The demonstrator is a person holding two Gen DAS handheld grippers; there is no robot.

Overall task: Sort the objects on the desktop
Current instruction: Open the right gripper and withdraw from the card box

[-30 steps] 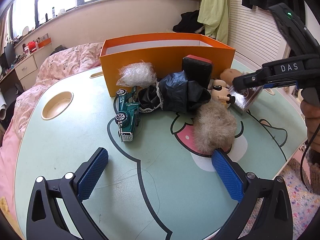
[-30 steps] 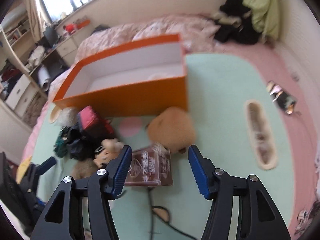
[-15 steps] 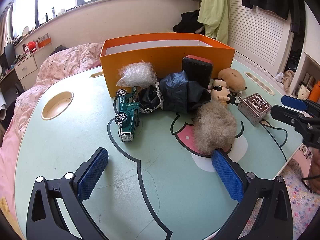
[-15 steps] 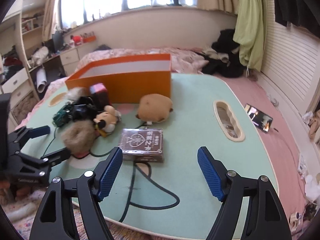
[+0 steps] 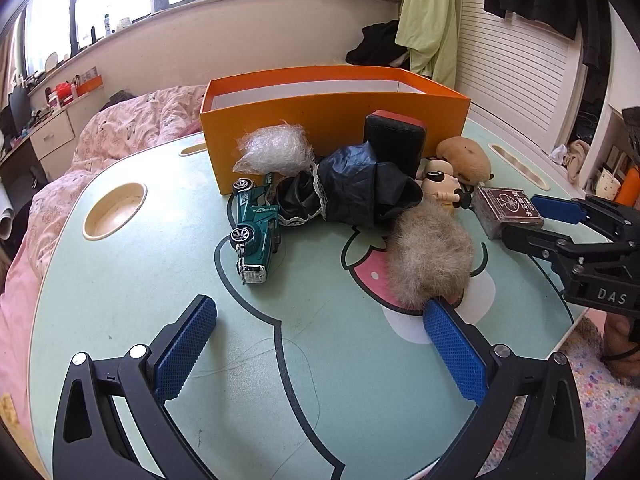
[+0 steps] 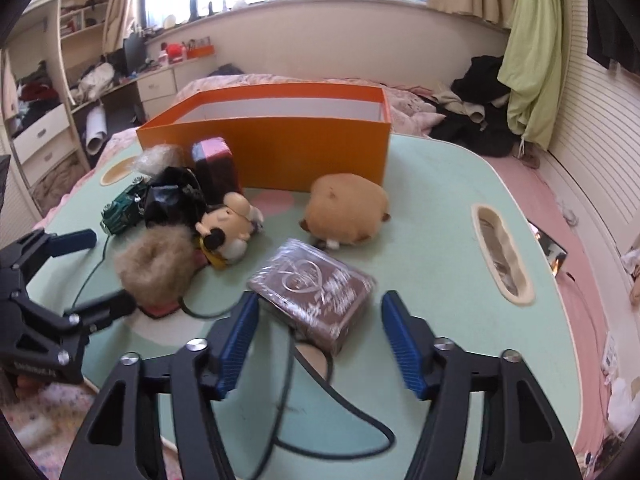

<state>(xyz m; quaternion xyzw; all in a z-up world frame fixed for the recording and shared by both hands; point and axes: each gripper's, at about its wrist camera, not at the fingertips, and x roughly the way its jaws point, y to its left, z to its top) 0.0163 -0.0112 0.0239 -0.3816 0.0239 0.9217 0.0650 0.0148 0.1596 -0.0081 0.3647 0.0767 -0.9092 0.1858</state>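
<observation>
My right gripper (image 6: 320, 340) is low over the table's near edge, its jaws closing around a brown wrapped box (image 6: 316, 292); the pads are not pressing on it. The left wrist view shows this right gripper (image 5: 532, 224) straddling the brown box (image 5: 508, 208). My left gripper (image 5: 320, 332) hangs open and empty, its right pad beside a fur ball (image 5: 430, 256). In front of the orange box (image 5: 332, 120) lie a green toy truck (image 5: 256, 224), black fabric (image 5: 352, 192), a black-red case (image 5: 394, 140), a bubble-wrap ball (image 5: 272, 150), a doll (image 5: 440, 182) and a tan plush (image 5: 464, 158).
The mint table (image 5: 160, 280) has a round cup hole (image 5: 114, 210) at the left and a long slot (image 6: 502, 254) at the right. A phone (image 6: 552, 246) lies on the pink bedding past the slot. A person's hand (image 5: 620, 340) holds the right gripper.
The right gripper set the brown box on the table, let go and drew back with wide jaws. It has since come forward and down around the box, jaws narrower. The left gripper stayed still.
</observation>
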